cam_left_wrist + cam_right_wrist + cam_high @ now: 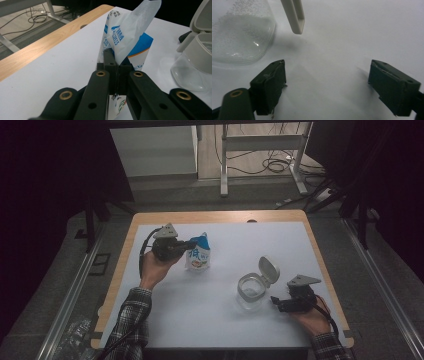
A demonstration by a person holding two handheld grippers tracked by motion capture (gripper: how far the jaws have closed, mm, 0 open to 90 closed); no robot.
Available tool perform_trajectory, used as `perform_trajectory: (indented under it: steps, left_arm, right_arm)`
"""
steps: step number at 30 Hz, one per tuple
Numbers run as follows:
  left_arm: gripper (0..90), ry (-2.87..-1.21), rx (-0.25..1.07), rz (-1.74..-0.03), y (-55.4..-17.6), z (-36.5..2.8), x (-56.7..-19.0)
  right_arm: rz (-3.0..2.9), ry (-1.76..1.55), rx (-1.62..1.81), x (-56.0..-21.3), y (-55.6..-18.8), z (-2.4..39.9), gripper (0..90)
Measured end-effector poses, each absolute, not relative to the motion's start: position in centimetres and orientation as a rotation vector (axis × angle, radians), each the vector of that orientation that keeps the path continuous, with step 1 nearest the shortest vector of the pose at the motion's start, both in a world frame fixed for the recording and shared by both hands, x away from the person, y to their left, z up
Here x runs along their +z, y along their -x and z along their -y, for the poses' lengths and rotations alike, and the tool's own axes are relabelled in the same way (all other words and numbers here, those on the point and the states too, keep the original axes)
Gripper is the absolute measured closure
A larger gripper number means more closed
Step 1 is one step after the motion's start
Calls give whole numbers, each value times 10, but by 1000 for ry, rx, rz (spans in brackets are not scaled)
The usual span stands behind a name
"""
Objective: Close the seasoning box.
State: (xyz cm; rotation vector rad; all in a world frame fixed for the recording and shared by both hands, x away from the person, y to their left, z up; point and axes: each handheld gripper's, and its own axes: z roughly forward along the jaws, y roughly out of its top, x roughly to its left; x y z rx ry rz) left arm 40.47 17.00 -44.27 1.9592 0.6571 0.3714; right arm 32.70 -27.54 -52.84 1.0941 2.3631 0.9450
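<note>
From above, my forearms in plaid sleeves come in nearest the camera, one at each lower corner. My left claw (191, 245) is clenched on the side of a white and blue pouch (199, 255) that stands upright on the white worktop (200, 305), left of the middle. My right claw (276, 302) rests low on the worktop at the right, just beside a clear jar (250, 289) whose grey flip lid (268, 270) stands open behind its mouth. The pouch and the jar are well apart. A wooden edge of the worktop (215, 216) shows along the far side, and beyond it cables lie on the floor.

In the left gripper view, my black jaws rise from the bottom and meet on the pouch (127, 37); the left claw (117, 75) pinches the film near its lower side seam, with blue print and the crumpled top above the grip. The jar (197, 65) with its lifted lid (202, 17) stands to the right, near the pouch but not touching it.

In the right gripper view, my right claw (327, 80) is released, its jaws spread wide with bare white worktop (352, 32) between them. The clear jar (239, 35) sits ahead to the left, white grains inside it, and the edge of its lid (295, 16) hangs down beside it.
</note>
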Motion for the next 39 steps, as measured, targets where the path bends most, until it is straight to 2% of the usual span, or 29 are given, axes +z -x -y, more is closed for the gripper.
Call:
perform_trajectory:
  steps: [13,25,32,39]
  left_arm:
    - [900,-1972,390,-662,-387,-166,-429]
    - [900,-1988,376,-672,-363,-162,-425]
    - [900,-1988,365,-657,-350,-159,-424]
    - [900,-1977,356,-649,-336,-157,-422]
  right_arm:
    - [-2410,-1113,988,-522,-320,277,345]
    - [-2428,-1113,1019,-516,-298,275,347]
    - [-2462,-1083,1114,-510,-286,274,424]
    - [-2522,-1047,1147,-509,-277,269,452]
